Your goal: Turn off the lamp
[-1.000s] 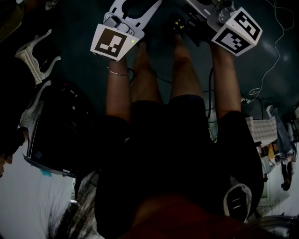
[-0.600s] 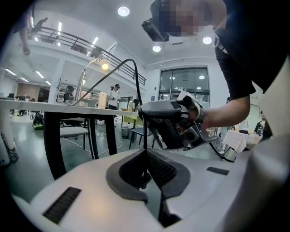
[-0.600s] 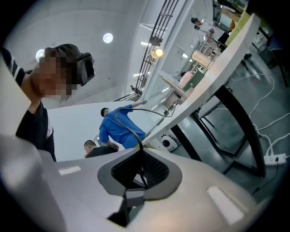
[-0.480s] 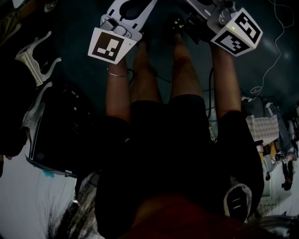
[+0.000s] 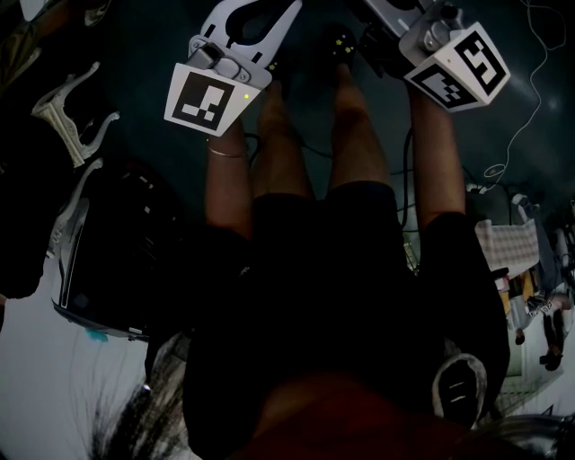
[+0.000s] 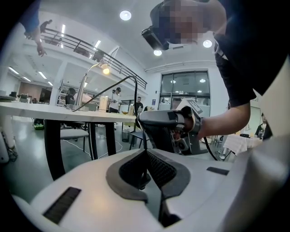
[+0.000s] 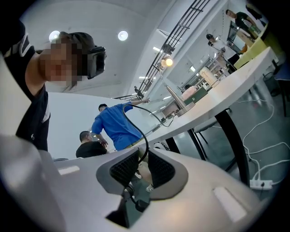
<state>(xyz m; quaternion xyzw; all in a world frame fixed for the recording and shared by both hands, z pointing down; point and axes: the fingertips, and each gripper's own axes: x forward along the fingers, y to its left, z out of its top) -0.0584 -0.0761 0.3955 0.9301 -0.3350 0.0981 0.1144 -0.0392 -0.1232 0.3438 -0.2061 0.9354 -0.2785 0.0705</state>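
Head view: left hand-held gripper (image 6: 145,153) further left, closed, empty; right hand-held gripper (image 7: 141,164) ajar.

Ceiling (image 6: 86,13) — white, set with round recessed lights (image 6: 125,15).
Upper level: we note a dark railing (image 6: 86,45) along a gallery.
Far wall: tall glazed panels (image 6: 188,90) in dark frames. To the other side is a plain white wall (image 7: 68,118).
Floor (image 6: 77,158) — grey, smooth, faintly glossy. In the head view it reads dark.
Desk (image 6: 41,112): long white top on black legs (image 6: 52,149), with a chair (image 6: 72,134) under it.
White cable (image 7: 267,136) trails over the floor beneath the desk, near a white power strip (image 7: 259,184).
Beyond, we count a person in a blue top (image 7: 115,129) standing beside a seated person in black (image 7: 93,148).
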